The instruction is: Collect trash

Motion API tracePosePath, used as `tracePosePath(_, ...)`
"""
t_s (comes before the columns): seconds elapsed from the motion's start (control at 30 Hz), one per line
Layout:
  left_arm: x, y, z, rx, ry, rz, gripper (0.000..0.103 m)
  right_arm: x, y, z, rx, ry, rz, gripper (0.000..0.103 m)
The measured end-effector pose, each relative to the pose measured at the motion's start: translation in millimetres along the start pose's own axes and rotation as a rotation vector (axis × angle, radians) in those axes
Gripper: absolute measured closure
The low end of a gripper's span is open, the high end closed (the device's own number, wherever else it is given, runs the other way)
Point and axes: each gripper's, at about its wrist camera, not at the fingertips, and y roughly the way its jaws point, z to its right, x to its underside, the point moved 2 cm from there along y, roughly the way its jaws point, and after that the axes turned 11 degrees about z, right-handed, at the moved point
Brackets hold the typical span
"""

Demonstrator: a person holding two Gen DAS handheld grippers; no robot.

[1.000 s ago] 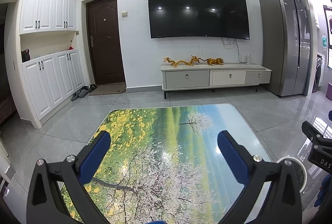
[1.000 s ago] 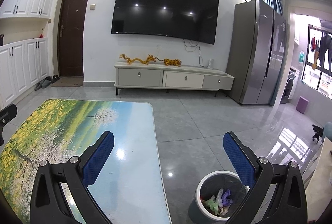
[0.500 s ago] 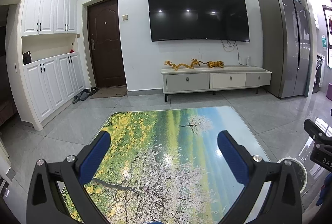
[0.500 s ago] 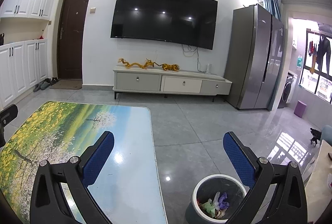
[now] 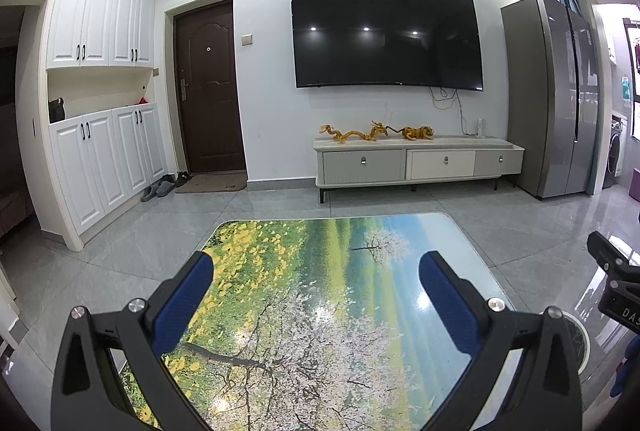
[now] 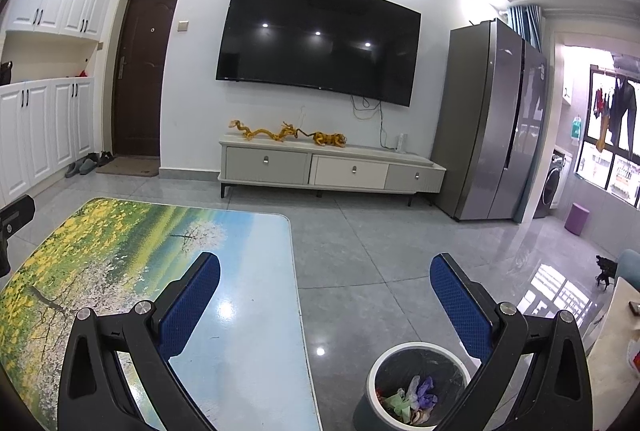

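Left gripper (image 5: 316,295): jaws spread wide, nothing held, above table (image 5: 320,311). Right gripper (image 6: 326,297): jaws equally wide, nothing held, straddling table edge and floor. Versus a second ago: both views tilted slightly upward, bin lower in right-wrist frame; no grasp begun. Trash bin (image 6: 416,387) on floor just beside table, crumpled green, purple and white scraps inside. No loose trash visible on table; collection judged largely done.

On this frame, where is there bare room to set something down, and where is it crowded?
The whole printed tabletop is bare, from the far edge back to both open grippers. Floor between the table and the TV cabinet is free too. The only crowded spot is the trash bin, holding crumpled trash.
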Motion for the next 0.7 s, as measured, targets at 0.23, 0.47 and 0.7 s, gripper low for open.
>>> tracePosePath(0.23, -1.7, -2.9, -8.1, -0.023, -0.010, 0.011, 0.000, -3.7, -6.5, -1.8, -0.002, -0.016, 0.024, 0.000)
tracePosePath(0.47, -1.3, -2.2, -6.8, -0.028, 0.006, 0.015, 0.000, -5.4, -8.5, -3.0, -0.010, -0.025, 0.030, 0.000)
tracePosePath(0.7, -0.5, 0.1, -8.0, -0.025, -0.003, 0.002, 0.000, -4.7, -8.0, 2.6, -0.009, -0.016, 0.028, 0.000)
